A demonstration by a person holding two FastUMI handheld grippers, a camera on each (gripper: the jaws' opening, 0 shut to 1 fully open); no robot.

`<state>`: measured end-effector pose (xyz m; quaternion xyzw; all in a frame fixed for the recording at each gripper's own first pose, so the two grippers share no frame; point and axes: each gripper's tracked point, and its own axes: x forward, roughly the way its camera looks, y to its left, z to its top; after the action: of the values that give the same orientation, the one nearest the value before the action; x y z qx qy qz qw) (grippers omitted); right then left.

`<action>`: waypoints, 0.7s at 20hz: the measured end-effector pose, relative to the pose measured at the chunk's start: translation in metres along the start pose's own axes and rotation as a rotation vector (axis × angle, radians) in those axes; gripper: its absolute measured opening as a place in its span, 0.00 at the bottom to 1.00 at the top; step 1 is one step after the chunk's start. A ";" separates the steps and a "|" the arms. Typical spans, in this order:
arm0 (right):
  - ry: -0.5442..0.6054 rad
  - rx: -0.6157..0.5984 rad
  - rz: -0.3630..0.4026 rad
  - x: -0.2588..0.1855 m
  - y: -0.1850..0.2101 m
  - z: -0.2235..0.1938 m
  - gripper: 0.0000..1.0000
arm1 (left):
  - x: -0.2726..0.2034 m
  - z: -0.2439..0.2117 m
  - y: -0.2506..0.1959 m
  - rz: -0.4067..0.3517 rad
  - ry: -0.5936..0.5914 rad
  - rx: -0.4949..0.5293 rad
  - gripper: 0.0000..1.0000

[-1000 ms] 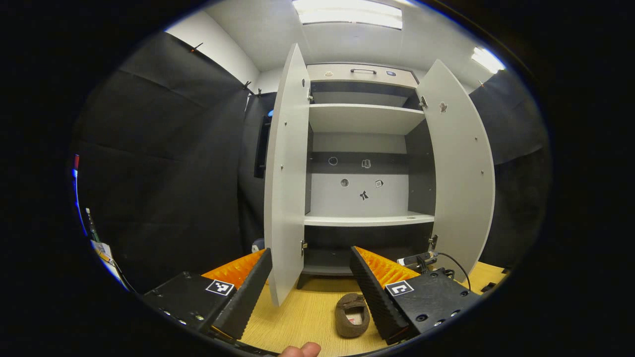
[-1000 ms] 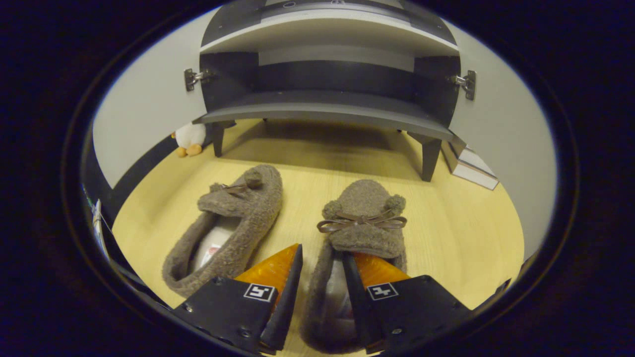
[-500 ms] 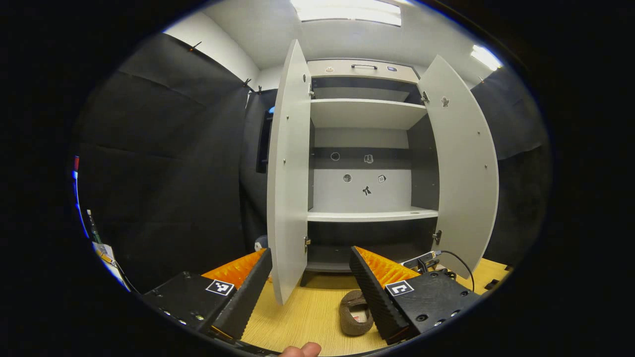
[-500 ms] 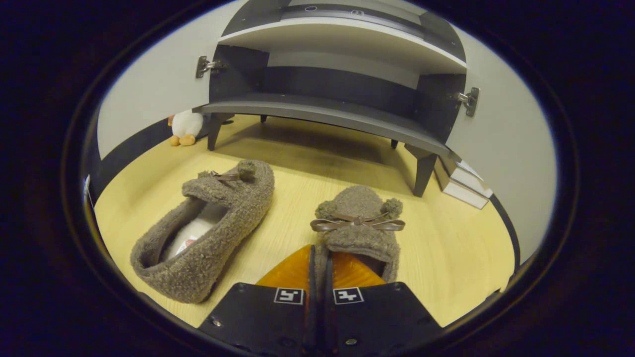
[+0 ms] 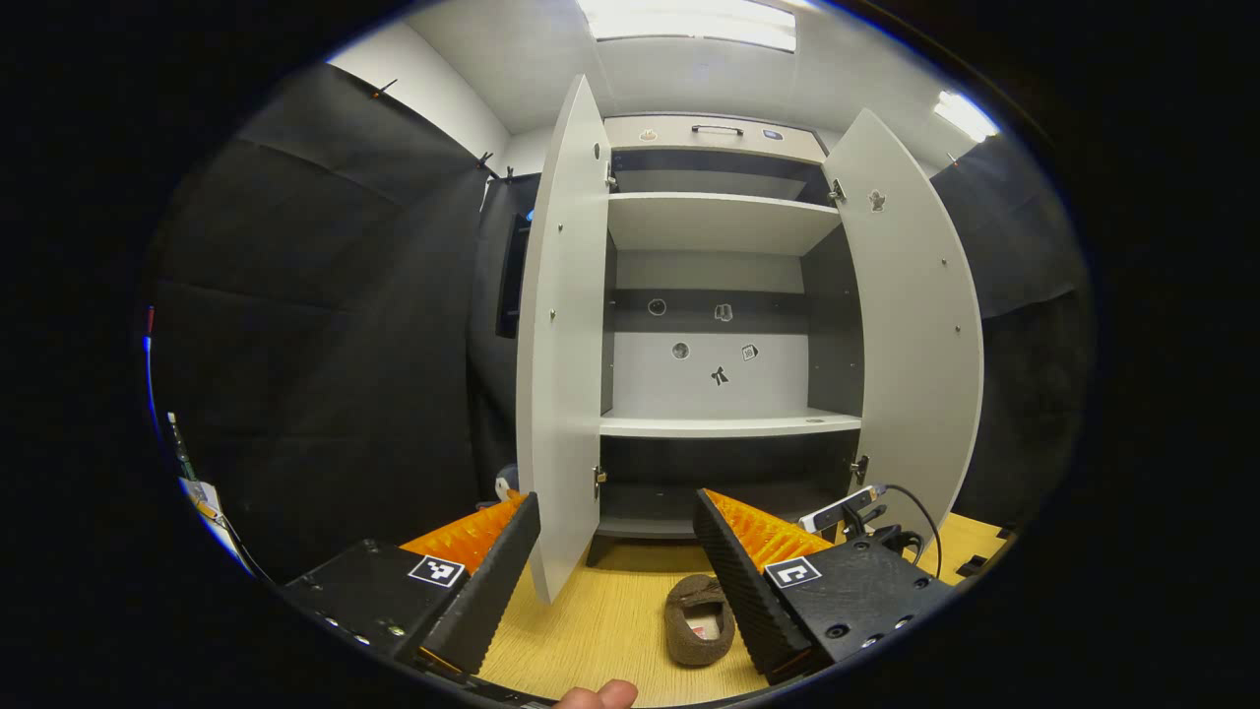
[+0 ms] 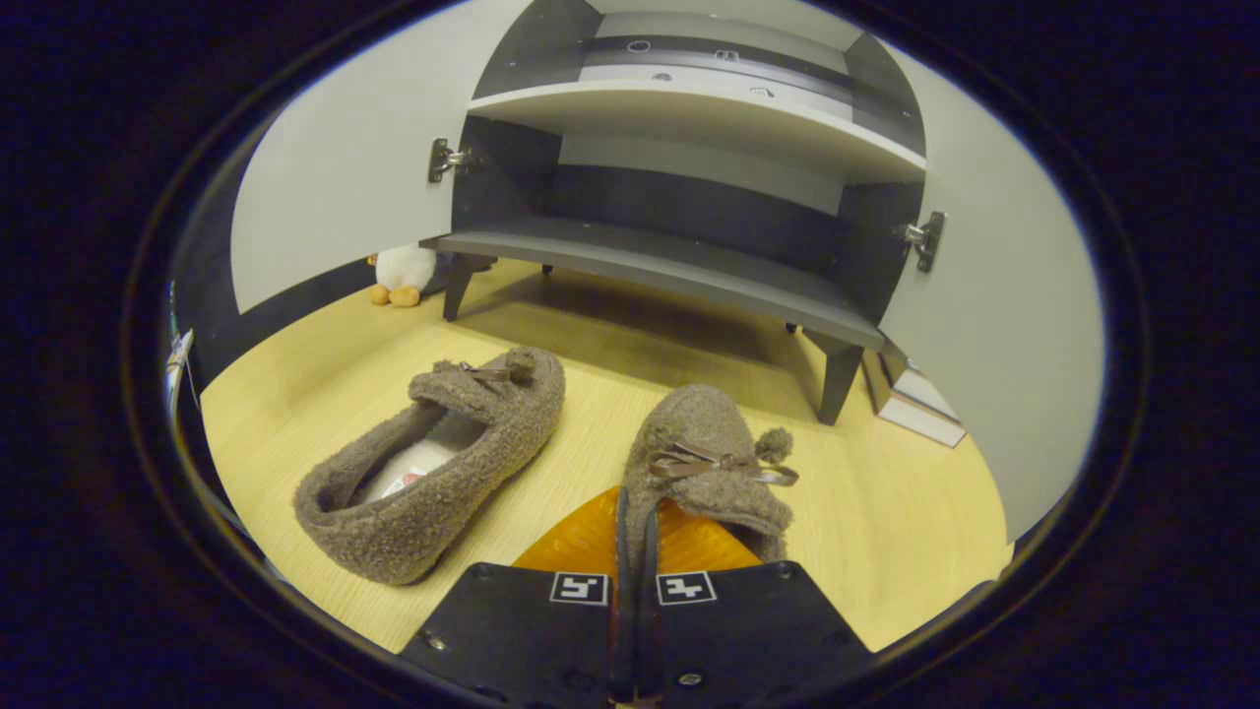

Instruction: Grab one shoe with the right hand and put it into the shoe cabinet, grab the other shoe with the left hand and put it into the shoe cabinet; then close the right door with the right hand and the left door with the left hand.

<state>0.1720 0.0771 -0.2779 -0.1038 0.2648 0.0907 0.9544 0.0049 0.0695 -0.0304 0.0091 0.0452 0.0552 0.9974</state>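
Two brown fluffy slippers with bows are on the wooden floor in front of the open shoe cabinet [image 6: 669, 271]. My right gripper [image 6: 635, 492] is shut on the rim of the right slipper [image 6: 709, 458], which tilts to one side. The left slipper [image 6: 443, 468] lies free beside it, toe toward the cabinet. In the left gripper view, my left gripper [image 5: 616, 497] is open and holds nothing, high above the floor, facing the cabinet. One slipper [image 5: 697, 620] shows low between its fingers. The left door [image 5: 556, 345] and the right door [image 5: 915, 335] both stand wide open.
The cabinet has white shelves [image 5: 724, 423] and a dark bottom shelf on short legs. A small plush toy [image 6: 402, 274] sits by the left leg. Flat white boxes [image 6: 911, 394] lie by the right leg. A thumb tip [image 5: 596, 695] shows at the bottom edge.
My right gripper went from open around the right slipper's rim to shut on it, and the slipper has tipped sideways and come closer to the cabinet. The left gripper barely drifted.
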 end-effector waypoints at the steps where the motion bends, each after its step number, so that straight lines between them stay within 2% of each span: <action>1: -0.018 0.007 -0.001 -0.009 -0.002 0.007 0.05 | 0.000 0.000 -0.001 -0.004 -0.002 0.000 0.95; 4: -0.089 0.009 -0.056 -0.039 -0.019 0.038 0.05 | 0.002 0.001 -0.009 -0.017 -0.008 0.002 0.95; 9: -0.226 0.052 -0.039 -0.100 -0.031 0.114 0.05 | 0.003 0.002 -0.023 -0.052 -0.018 -0.006 0.95; 14: -0.348 0.031 -0.012 -0.133 -0.042 0.210 0.04 | 0.002 0.005 -0.032 -0.067 -0.034 -0.009 0.95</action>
<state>0.1718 0.0731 -0.0261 -0.0731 0.0961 0.0977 0.9879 0.0111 0.0381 -0.0262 0.0039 0.0285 0.0218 0.9994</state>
